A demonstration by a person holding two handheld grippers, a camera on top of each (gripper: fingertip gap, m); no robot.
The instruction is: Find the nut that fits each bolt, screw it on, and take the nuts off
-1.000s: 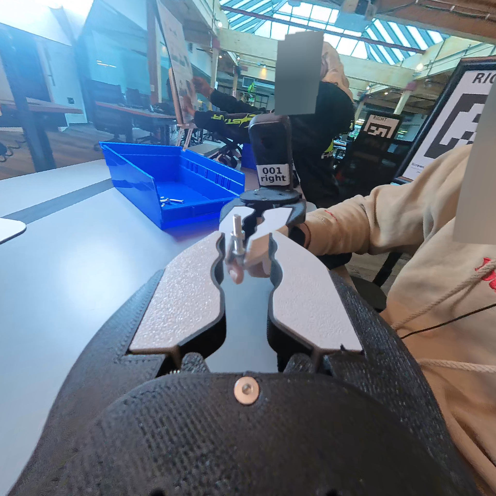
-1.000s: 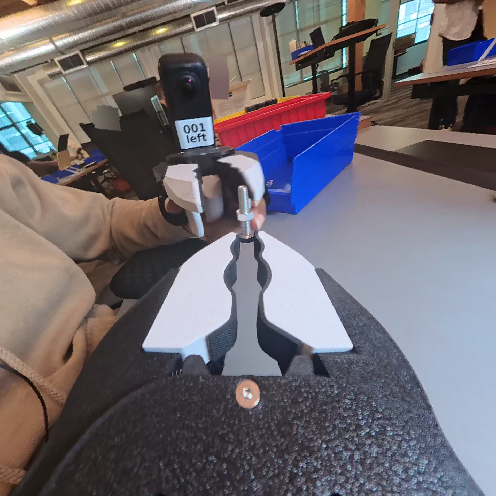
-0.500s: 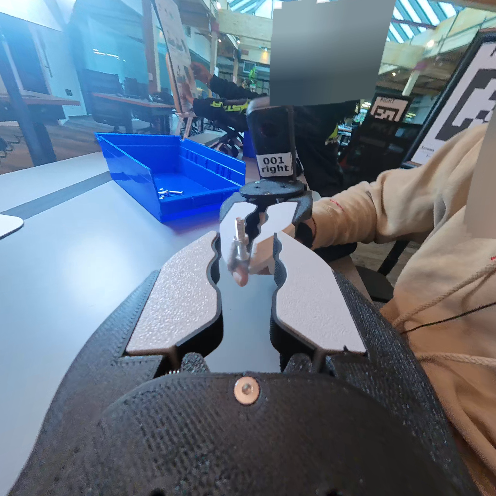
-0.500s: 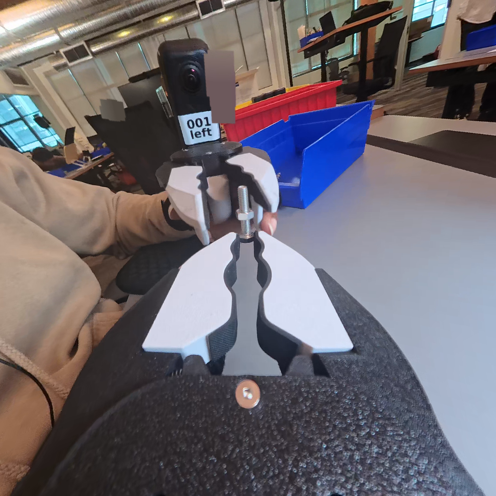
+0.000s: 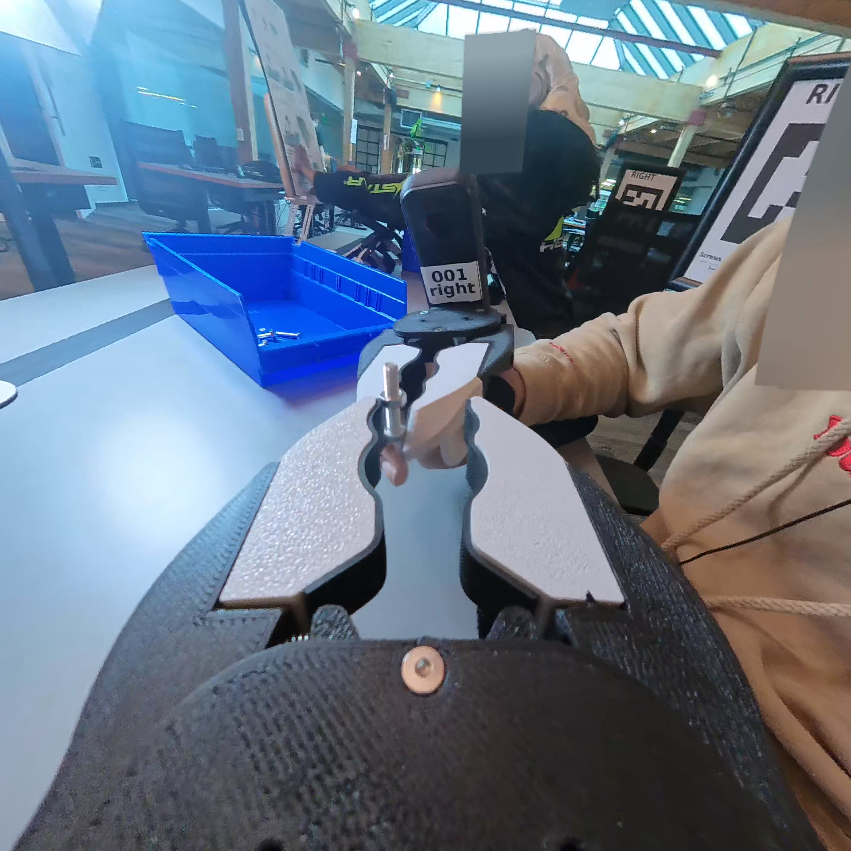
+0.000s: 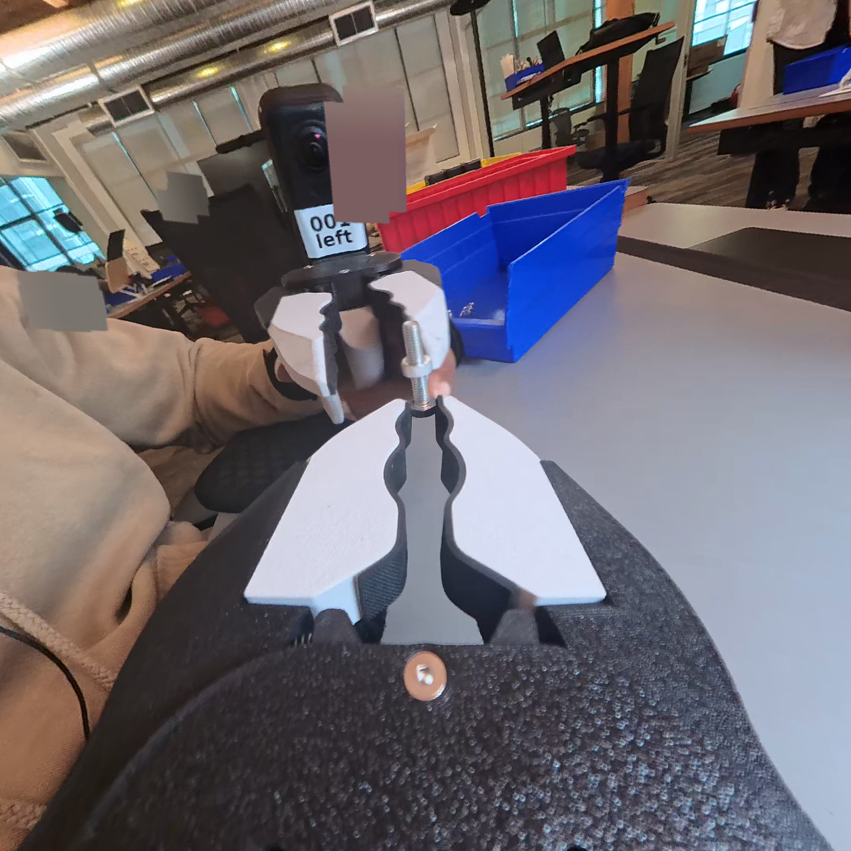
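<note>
A silver bolt (image 6: 416, 364) stands upright, its lower end pinched between the tips of my right gripper (image 6: 422, 405), which is shut on it. A hex nut (image 6: 416, 367) sits about halfway up the thread. My left gripper (image 5: 421, 414) is open and faces the right one. The bolt (image 5: 390, 405) stands just inside the tip of its left finger (image 5: 322, 497); I cannot tell whether they touch. The left gripper also shows in the right wrist view (image 6: 368, 364), behind the bolt. Fingers of the hands holding the grippers show around the bolt.
A blue bin (image 5: 221, 294) stands on the grey table (image 5: 115, 460) beyond the grippers, with a few loose bolts (image 5: 276, 334) inside. A red bin (image 6: 483, 189) sits behind the blue bin (image 6: 552, 276). A person in a beige sleeve (image 5: 644, 368) sits at the table edge. Left and right tips are no more than a few centimetres apart.
My left gripper has shifted a little sideways so one finger now stands behind the bolt; it stays open. The right gripper keeps its hold, and the nut is at the same height.
</note>
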